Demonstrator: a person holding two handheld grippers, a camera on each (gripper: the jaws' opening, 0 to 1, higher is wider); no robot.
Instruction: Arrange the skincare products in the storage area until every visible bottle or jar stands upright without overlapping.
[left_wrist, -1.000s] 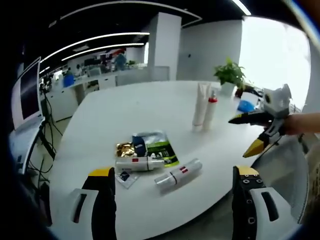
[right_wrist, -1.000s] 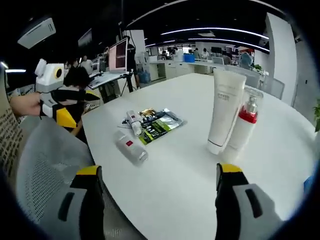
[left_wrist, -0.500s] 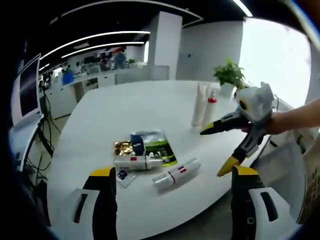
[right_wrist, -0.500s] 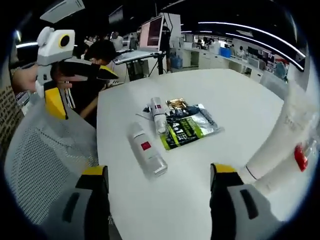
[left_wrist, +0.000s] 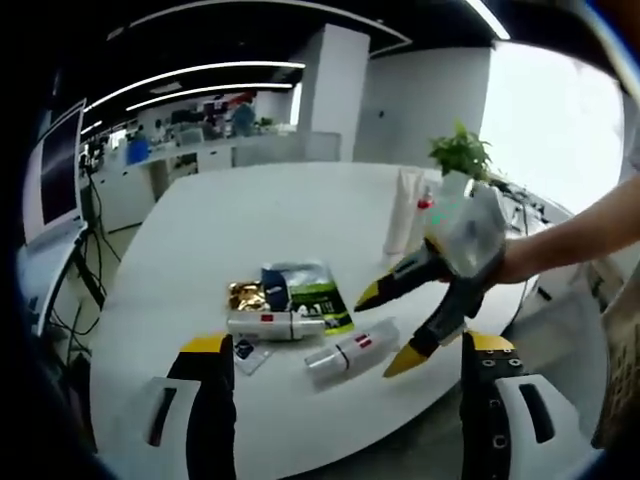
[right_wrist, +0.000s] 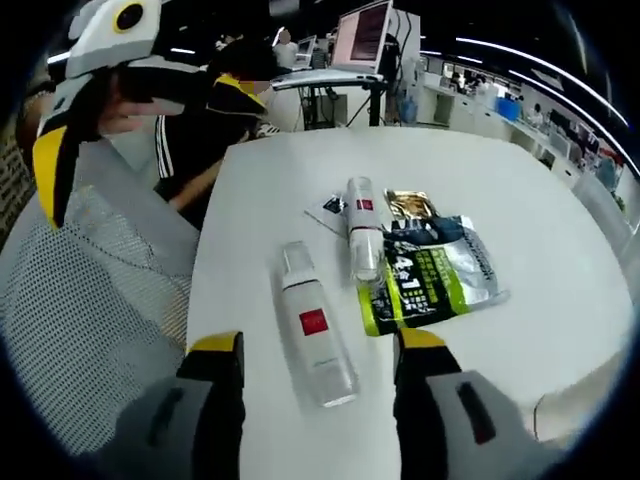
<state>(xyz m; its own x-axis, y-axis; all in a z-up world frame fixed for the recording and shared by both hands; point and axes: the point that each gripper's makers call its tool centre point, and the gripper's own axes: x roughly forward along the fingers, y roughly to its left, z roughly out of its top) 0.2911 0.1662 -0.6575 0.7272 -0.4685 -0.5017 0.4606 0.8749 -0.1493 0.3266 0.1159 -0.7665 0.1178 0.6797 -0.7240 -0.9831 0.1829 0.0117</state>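
Two clear bottles with red labels lie flat on the white table (left_wrist: 210, 230): one (left_wrist: 355, 347) (right_wrist: 315, 325) near the edge, the other (left_wrist: 275, 325) (right_wrist: 363, 225) beside a green-and-silver sachet (left_wrist: 315, 295) (right_wrist: 430, 275). A white tube (left_wrist: 400, 210) and a red-collared bottle (left_wrist: 426, 200) stand upright further back. My right gripper (left_wrist: 387, 328) (right_wrist: 318, 345) is open, low over the near lying bottle, one jaw on each side, apart from it. My left gripper (left_wrist: 346, 343) (right_wrist: 140, 128) is open and held back from the table edge, holding nothing.
A gold sachet (left_wrist: 248, 295) (right_wrist: 405, 205) and a small dark sachet (left_wrist: 248, 352) lie by the bottles. A grey mesh chair (right_wrist: 80, 300) stands against the table edge. A person in a black top (right_wrist: 225, 125) is behind it. A potted plant (left_wrist: 460, 155) stands at the back.
My right gripper has swung in from the upright tube toward the lying bottles and now straddles the nearest one. The left gripper has hardly moved. The bottles lie as before.
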